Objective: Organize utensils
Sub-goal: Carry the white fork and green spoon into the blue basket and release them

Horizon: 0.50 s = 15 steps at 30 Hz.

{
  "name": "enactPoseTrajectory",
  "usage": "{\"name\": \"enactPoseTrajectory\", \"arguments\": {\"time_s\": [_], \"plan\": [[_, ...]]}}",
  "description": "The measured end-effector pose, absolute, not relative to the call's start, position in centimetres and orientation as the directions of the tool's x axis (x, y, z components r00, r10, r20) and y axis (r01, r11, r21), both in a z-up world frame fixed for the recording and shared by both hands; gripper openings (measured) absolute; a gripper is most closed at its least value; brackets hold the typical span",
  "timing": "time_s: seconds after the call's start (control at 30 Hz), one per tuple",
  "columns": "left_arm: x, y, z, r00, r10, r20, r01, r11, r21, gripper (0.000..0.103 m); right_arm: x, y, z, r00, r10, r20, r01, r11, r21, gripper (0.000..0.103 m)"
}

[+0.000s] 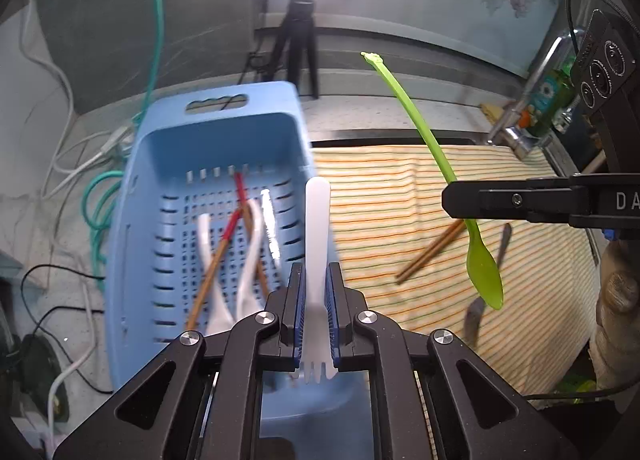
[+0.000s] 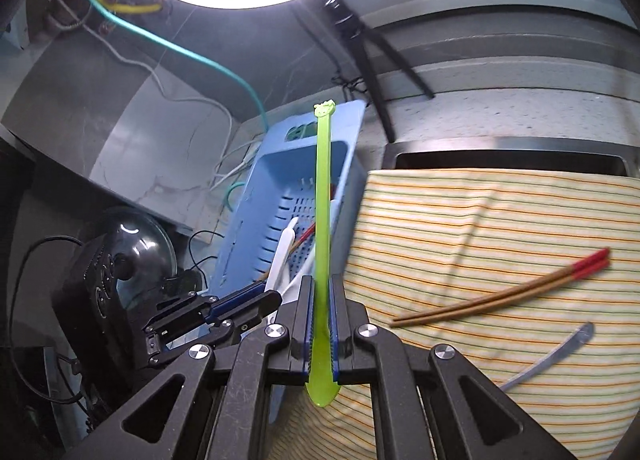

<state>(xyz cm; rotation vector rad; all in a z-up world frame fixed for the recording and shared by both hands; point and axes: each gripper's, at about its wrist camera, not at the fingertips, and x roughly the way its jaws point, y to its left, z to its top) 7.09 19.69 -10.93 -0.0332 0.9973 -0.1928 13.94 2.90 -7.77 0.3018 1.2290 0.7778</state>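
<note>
One white fork (image 1: 317, 260) is pinched in the jaws of the left gripper (image 1: 316, 284) over the blue basket (image 1: 168, 164), and one green spoon (image 2: 322, 220) in those of the right gripper (image 2: 321, 300). Two chopsticks (image 2: 504, 292) and one clear utensil (image 2: 552, 356) are left on the striped cloth (image 2: 480, 220).

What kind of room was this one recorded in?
Probably a home kitchen counter set up for filming: a metal tap stands beside a sink half covered by a striped cloth, a blue basket holds cutlery, and a tripod stands behind.
</note>
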Motion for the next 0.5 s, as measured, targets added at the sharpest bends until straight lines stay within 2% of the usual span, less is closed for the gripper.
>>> {"name": "enactPoseTrajectory", "arguments": {"time_s": [0.43,0.5], "plan": [[6.8,23.3,-12.3,0.505,-0.120,-0.855,0.056,0.993,-0.106,0.009,14.1,8.8,-10.4,0.019,0.669,-0.743,-0.353,0.700,0.622,0.006],[6.7,23.3,-12.1,0.513,-0.104,-0.852,0.049,0.995,-0.092,0.009,14.0,9.2,-10.4,0.015,0.662,-0.750,-0.365,0.702,0.612,0.009]]}}
